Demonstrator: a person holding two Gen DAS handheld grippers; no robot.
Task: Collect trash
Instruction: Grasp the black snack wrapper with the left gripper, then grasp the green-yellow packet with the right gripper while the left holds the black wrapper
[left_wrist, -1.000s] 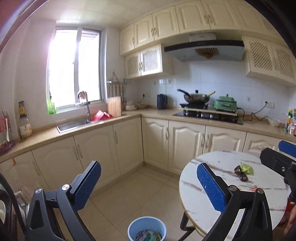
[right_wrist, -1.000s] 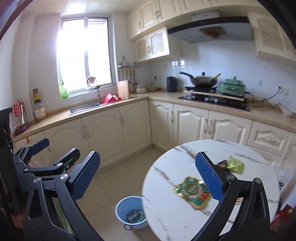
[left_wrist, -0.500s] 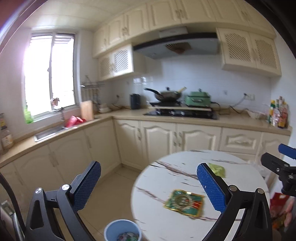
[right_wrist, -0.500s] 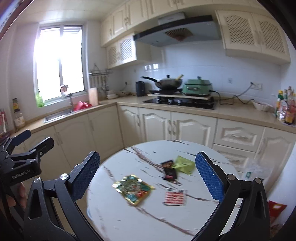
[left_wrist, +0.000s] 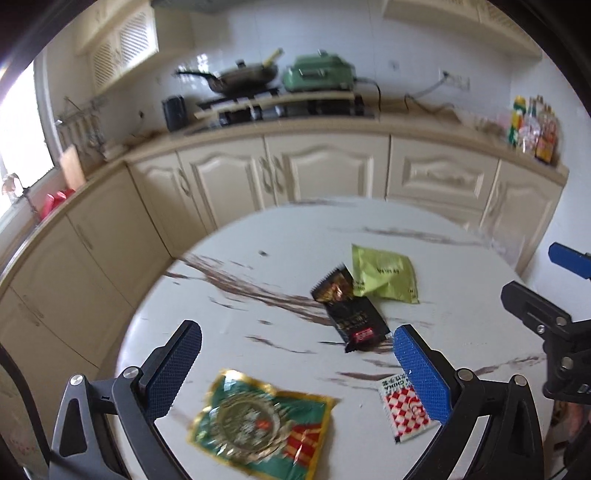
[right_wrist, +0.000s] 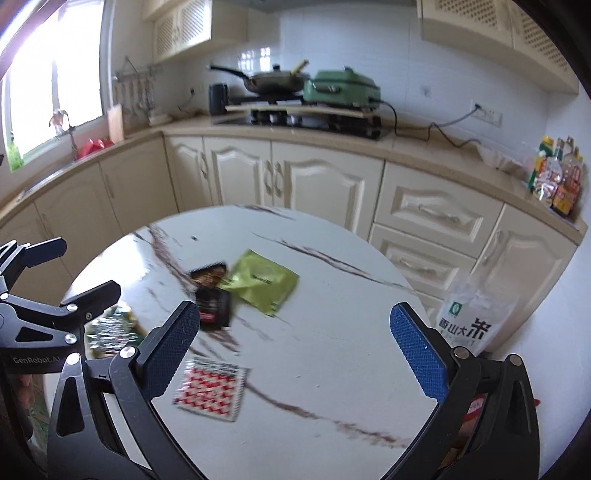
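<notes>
Several wrappers lie on a round marble table (left_wrist: 258, 266). A green-gold foil packet (left_wrist: 258, 424) lies nearest, between my left gripper's (left_wrist: 295, 365) open fingers. A black packet (left_wrist: 351, 314) and a lime-green packet (left_wrist: 384, 275) lie farther back. A red-white checked sachet (left_wrist: 404, 410) lies by the left gripper's right finger. In the right wrist view my right gripper (right_wrist: 295, 347) is open and empty above the table (right_wrist: 332, 369), with the checked sachet (right_wrist: 210, 386), black packet (right_wrist: 212, 295) and lime packet (right_wrist: 258, 280) ahead.
Cream kitchen cabinets (right_wrist: 317, 181) and a counter with a stove, a pan (right_wrist: 273, 81) and a green cooker stand behind the table. A white rice bag (right_wrist: 469, 317) stands on the floor at the right. Bottles (right_wrist: 557, 177) stand on the counter's right end.
Both grippers have swung right and tilted down over the table. The wrappers now fill the views; the blue bin and the sink side have left view. Both grippers stay open.
</notes>
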